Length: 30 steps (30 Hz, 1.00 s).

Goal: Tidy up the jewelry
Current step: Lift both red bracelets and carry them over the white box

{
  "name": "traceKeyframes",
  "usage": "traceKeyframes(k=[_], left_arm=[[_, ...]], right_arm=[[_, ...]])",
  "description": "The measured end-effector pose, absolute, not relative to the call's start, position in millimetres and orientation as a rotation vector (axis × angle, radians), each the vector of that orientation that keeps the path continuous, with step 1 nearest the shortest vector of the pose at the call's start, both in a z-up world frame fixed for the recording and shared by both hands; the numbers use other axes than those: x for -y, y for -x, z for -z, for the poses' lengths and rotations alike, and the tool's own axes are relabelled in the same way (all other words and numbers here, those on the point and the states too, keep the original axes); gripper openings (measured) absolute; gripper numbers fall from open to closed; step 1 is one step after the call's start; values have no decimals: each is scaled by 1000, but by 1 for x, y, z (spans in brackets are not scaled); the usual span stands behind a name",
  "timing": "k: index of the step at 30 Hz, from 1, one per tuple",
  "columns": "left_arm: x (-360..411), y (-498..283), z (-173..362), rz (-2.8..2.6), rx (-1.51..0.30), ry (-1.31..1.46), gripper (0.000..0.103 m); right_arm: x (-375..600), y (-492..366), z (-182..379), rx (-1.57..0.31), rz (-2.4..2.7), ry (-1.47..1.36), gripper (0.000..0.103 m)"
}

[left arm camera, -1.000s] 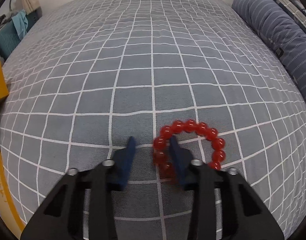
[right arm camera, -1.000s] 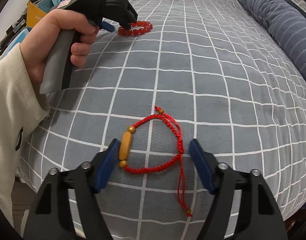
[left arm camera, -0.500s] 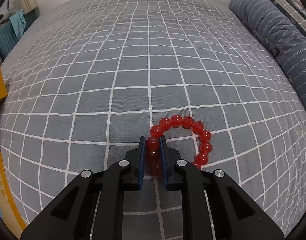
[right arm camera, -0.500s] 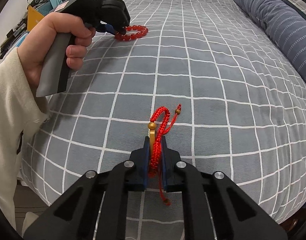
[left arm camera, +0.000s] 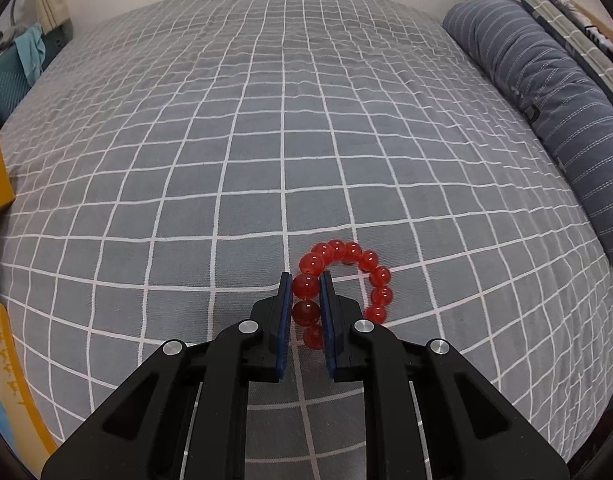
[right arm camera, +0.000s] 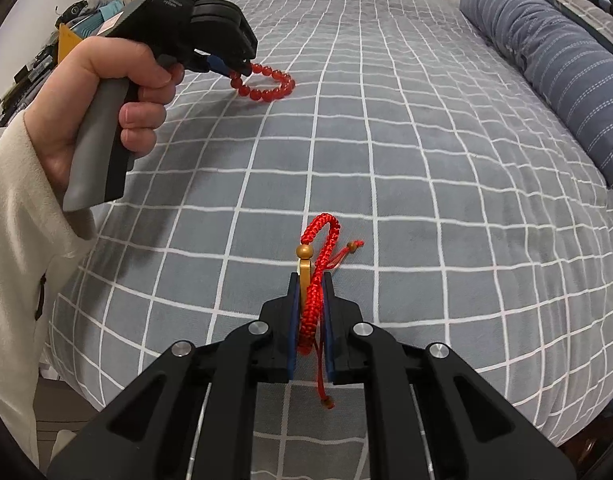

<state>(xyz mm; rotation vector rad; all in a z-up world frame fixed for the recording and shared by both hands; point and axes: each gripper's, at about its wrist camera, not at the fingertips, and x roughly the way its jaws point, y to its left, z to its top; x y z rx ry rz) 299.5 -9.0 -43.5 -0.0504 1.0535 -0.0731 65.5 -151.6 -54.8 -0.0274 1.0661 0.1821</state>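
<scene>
The left gripper (left arm camera: 306, 285) is squeezing its jaws on the red bead bracelet (left arm camera: 348, 276), whose free part is lying on the grey checked bed (left arm camera: 266, 140) at lower centre of the left wrist view. The right gripper (right arm camera: 309, 285) is pinching the red cord bracelet (right arm camera: 320, 248) at lower centre of its view, its jaws closed on the cord. At upper left there, a hand (right arm camera: 114, 96) in a cream sleeve (right arm camera: 18, 240) is holding the left gripper.

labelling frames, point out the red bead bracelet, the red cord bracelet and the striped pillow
red bead bracelet (left arm camera: 380, 275), left wrist view, a bead
red cord bracelet (right arm camera: 320, 226), right wrist view, braided loop
striped pillow (left arm camera: 554, 92), left wrist view, middle
</scene>
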Motion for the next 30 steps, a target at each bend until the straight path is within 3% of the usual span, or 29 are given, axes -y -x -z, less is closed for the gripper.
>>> traceKeyframes(k=[30], left_arm=[[-28, -206, -50, 44, -927, 60, 13]], right_arm=[[128, -112, 2, -949, -166, 50, 9]])
